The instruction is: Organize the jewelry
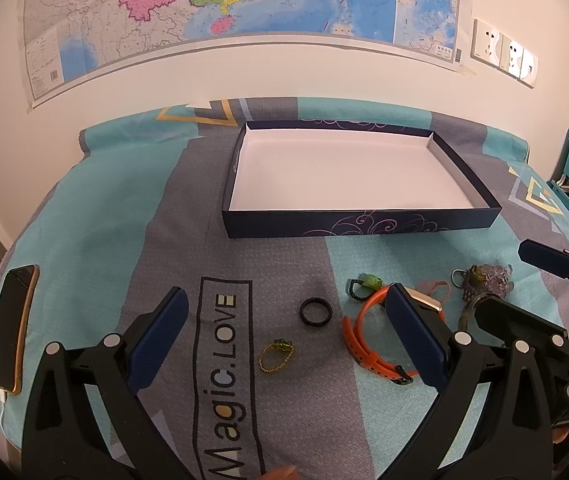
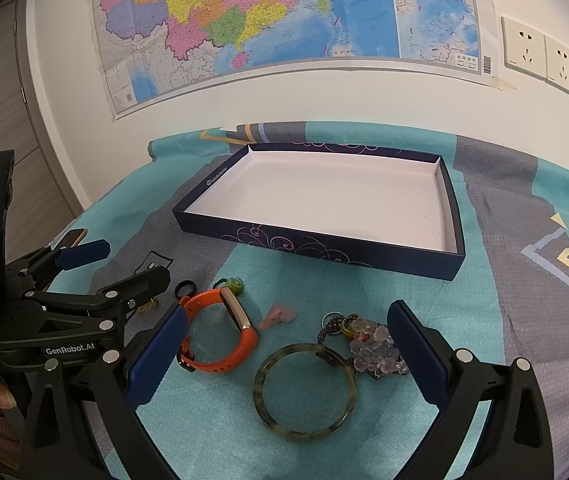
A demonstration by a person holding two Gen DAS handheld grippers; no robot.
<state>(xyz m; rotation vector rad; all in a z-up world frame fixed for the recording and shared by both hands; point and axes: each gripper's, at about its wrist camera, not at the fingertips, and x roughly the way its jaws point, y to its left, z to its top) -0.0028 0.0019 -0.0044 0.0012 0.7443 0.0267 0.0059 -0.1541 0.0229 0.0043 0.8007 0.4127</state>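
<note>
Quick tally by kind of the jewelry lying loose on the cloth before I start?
Rings: 3, black ring, gold-bead ring, green-stone ring
Bangle: 1
Orange watch: 1
Pink charm: 1
Crystal bead cluster: 1
Total: 7

The box [image 1: 360, 222] sits behind the jewelry; ring [image 1: 315, 311] left of the watch [image 1: 380, 336], bangle [image 2: 304, 390] right, phone [image 1: 11, 328] far left

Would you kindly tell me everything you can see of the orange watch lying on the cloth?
The orange watch has a perforated, rubbery-looking strap with a dark buckle and a slim rectangular case with a pale metallic edge. It lies on its side on the teal patterned cloth, strap curled into a loop, in front of the open box. Nothing grips it; the left hand-held gripper is open above it.
</note>
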